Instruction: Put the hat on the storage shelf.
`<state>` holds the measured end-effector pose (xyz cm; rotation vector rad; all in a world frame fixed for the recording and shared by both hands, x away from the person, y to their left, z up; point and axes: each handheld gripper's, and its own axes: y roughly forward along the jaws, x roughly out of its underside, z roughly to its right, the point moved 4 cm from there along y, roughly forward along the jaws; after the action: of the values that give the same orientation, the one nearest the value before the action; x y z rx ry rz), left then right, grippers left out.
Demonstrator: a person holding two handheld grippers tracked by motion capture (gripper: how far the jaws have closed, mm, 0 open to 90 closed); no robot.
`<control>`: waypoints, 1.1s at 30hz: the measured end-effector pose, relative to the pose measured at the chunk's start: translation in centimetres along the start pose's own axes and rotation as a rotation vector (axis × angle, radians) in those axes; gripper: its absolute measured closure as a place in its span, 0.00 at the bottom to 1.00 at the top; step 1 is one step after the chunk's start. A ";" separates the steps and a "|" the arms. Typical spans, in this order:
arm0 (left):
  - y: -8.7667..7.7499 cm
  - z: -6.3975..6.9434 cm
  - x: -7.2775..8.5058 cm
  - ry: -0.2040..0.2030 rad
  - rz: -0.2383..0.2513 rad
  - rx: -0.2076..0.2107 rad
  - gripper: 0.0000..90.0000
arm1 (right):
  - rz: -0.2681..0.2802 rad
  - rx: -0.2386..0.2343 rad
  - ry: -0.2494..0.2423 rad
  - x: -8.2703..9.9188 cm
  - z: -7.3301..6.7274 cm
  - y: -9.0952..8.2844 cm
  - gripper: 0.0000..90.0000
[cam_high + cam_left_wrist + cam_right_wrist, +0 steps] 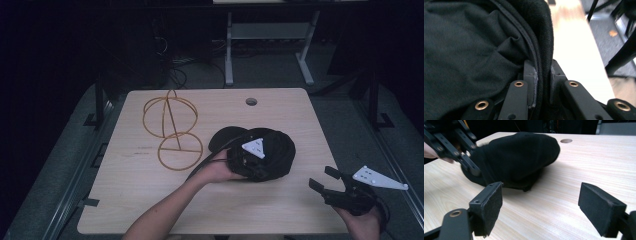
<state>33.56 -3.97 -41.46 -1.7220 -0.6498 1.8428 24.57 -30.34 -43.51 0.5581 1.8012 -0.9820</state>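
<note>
A black fabric cap (281, 149) lies on the light wooden table (150, 200), right of centre, its brim pointing left. My left gripper (252, 162) is at the cap's near edge, and its jaws are shut on the rim. In the left gripper view the pads (534, 82) pinch the folded seam of the cap (474, 50). My right gripper (324, 178) hovers open at the table's front right corner, clear of the cap. Between its wide-apart jaws (540, 207) I see the cap (519, 157) and the left gripper (466, 157) on its left side.
A gold wire stand (170, 127), a round cage on a ring base, is at the table's left rear. A cable hole (251, 101) sits near the back edge. Bare tabletop lies in front of the cap and to its right. Desk legs and cables stand on the dark floor behind.
</note>
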 end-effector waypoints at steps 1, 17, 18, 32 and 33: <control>-0.4 0.0 -0.1 -0.007 0.018 0.003 0.88 | 0.008 0.001 0.001 -0.3 -0.2 0.0 0.20; -7.7 1.0 -1.9 -0.118 0.318 0.064 0.88 | 0.058 -0.055 -0.070 -5.2 -3.1 -0.2 0.17; -8.1 1.1 -2.0 -0.115 0.333 0.066 0.88 | 0.056 -0.061 -0.075 -5.5 -3.3 -0.1 0.17; -10.3 1.7 -3.0 -0.110 0.419 0.105 0.88 | 0.077 -0.145 -0.164 -9.9 -6.5 1.8 0.17; -10.4 1.7 -3.1 -0.110 0.425 0.109 0.88 | 0.077 -0.145 -0.164 -9.9 -6.5 1.8 0.17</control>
<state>32.55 1.71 -32.15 -1.7961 -0.2251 2.2249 26.58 -23.50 -33.95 0.4404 1.6769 -0.8132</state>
